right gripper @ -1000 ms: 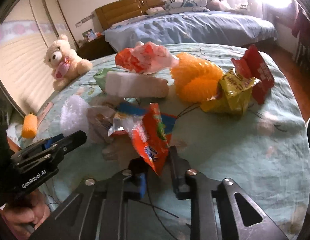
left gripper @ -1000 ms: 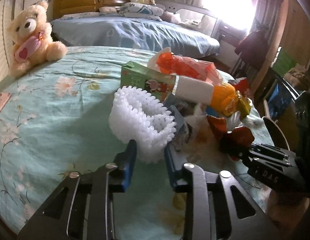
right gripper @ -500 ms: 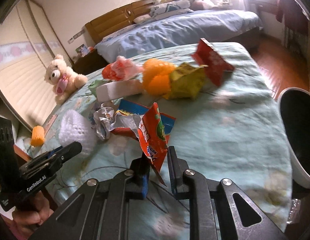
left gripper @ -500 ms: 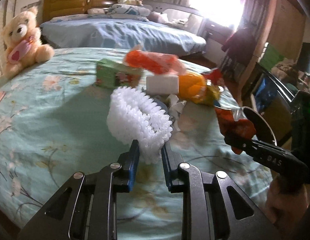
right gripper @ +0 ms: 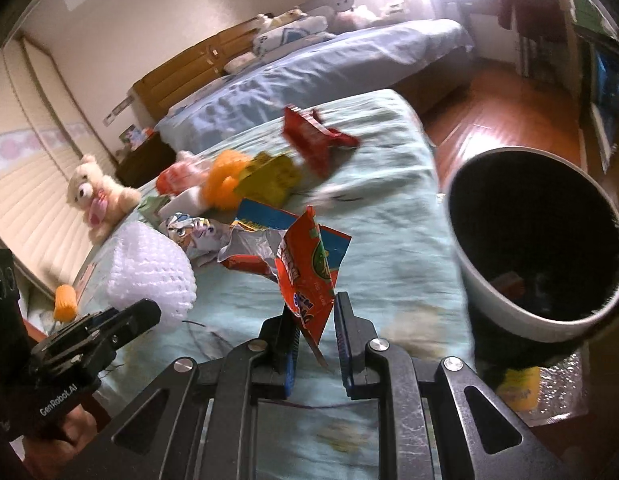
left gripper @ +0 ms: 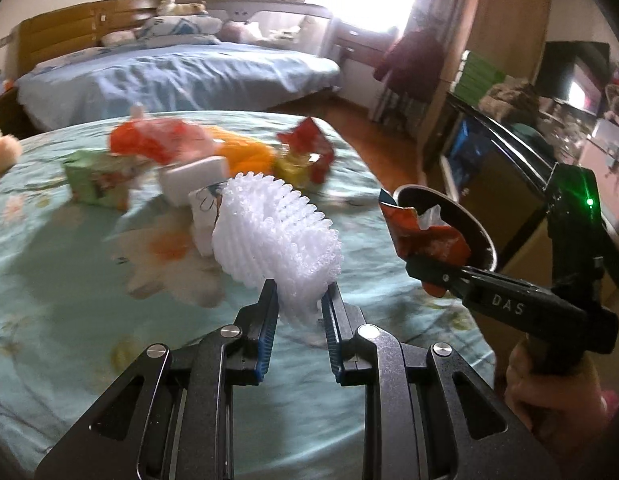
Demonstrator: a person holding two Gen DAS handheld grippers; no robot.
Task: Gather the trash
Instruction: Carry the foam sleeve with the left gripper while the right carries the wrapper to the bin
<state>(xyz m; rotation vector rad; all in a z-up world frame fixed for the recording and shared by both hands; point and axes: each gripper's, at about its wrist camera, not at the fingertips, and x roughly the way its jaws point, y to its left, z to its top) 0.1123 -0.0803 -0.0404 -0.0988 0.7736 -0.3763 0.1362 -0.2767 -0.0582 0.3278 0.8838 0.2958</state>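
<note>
Each fisheye view looks forward and down along its own gripper's fingers, close over the floral tablecloth (left gripper: 49, 248). Both share the trash pile mid-frame, the blue bed (right gripper: 329, 68) behind, and each other's gripper at a lower corner.

A bed (right gripper: 393, 240) with a light green flower cover holds the trash. On it lie a red wrapper (right gripper: 313, 140), a yellow bag (right gripper: 273, 178), an orange net (right gripper: 223, 184), a white block (left gripper: 195, 176) and a green box (left gripper: 99, 180). A teddy bear (right gripper: 95, 200) sits at its far edge.
</note>
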